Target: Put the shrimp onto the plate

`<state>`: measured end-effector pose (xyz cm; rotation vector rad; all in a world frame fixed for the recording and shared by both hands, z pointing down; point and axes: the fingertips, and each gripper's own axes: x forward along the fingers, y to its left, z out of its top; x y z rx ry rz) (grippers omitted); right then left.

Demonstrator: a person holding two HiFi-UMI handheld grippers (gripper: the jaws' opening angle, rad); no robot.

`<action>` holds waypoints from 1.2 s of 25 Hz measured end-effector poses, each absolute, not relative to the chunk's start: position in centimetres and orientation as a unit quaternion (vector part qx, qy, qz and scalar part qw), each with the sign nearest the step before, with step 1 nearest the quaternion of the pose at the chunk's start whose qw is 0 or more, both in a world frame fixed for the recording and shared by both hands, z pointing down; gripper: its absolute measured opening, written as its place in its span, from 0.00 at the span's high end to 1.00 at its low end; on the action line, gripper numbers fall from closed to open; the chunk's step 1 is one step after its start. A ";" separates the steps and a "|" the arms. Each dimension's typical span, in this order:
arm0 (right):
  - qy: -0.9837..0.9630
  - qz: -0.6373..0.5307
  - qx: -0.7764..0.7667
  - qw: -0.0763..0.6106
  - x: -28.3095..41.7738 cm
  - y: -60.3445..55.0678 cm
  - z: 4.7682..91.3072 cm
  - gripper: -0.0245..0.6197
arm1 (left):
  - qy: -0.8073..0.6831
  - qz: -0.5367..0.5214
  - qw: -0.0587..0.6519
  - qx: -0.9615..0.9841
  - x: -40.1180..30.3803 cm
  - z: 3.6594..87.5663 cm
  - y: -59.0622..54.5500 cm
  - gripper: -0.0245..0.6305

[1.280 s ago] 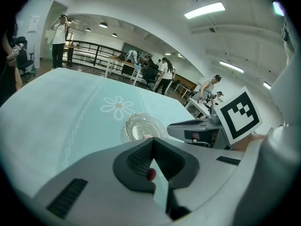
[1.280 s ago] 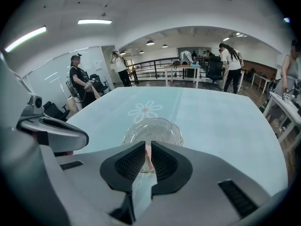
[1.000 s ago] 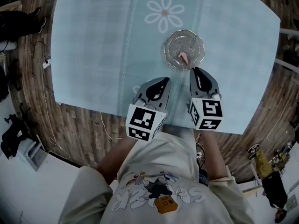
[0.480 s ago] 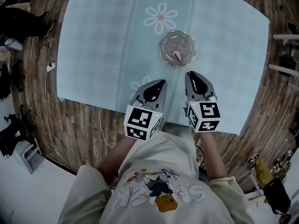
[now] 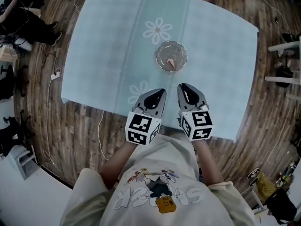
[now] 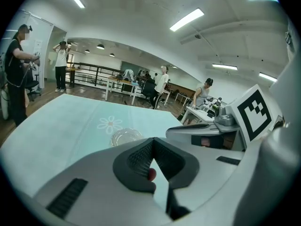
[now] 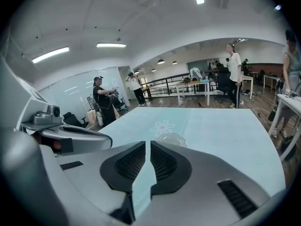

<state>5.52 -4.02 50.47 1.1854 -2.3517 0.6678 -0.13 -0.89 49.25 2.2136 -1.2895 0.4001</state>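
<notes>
You had one cloth-covered table (image 5: 103,46) before you, with one glass plate (image 5: 159,60) and one shrimp (image 5: 170,61). You held two grippers, the left gripper (image 5: 160,91) and the right gripper (image 5: 182,85), carrying two marker cubes (image 5: 142,128) (image 5: 196,124) between them. The cloth bore two printed daisies (image 5: 157,31) (image 5: 138,91).

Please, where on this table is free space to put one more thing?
The left half of the tablecloth, from its left edge to the daisy prints, is bare. So is the strip between the glass plate and the right edge. Crowded only near the middle front: the plate with the shrimp, and the left gripper and right gripper before it.
</notes>
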 end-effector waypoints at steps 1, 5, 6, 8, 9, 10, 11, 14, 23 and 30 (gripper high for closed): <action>-0.847 0.241 0.425 0.208 5.7 -3.6 50.2 0.89 | -0.480 0.147 0.268 0.822 0.1 48.9 -0.6 0.95; -0.853 0.235 0.424 0.192 6.5 -2.2 48.8 0.89 | -0.489 0.139 0.255 0.823 1.1 47.4 0.4 0.95; -0.855 0.233 0.424 0.189 6.7 -1.8 48.5 0.89 | -0.491 0.136 0.251 0.823 1.3 47.0 0.7 0.95; -0.858 0.229 0.423 0.181 7.0 -1.2 47.5 0.89 | -0.495 0.133 0.245 0.823 1.5 46.1 1.2 0.95; -0.859 0.226 0.423 0.177 7.1 -0.9 46.9 0.89 | -0.496 0.131 0.242 0.824 1.6 45.6 1.5 0.95; -0.861 0.224 0.422 0.174 7.1 -0.6 46.4 0.89 | -0.497 0.129 0.239 0.824 1.6 45.2 1.8 0.95; -0.863 0.222 0.420 0.172 7.1 -0.2 45.9 0.89 | -0.498 0.127 0.236 0.825 1.6 44.7 2.0 0.95; -0.871 0.208 0.412 0.169 7.0 0.8 44.1 0.89 | -0.500 0.121 0.225 0.828 1.7 43.5 2.6 0.95; -0.882 0.174 0.418 0.132 7.3 2.7 39.1 0.89 | -0.499 0.090 0.205 0.837 2.5 39.2 4.4 0.95; -0.890 0.155 0.412 0.117 8.2 3.5 37.0 0.89 | -0.496 0.082 0.184 0.844 4.0 37.2 5.2 0.95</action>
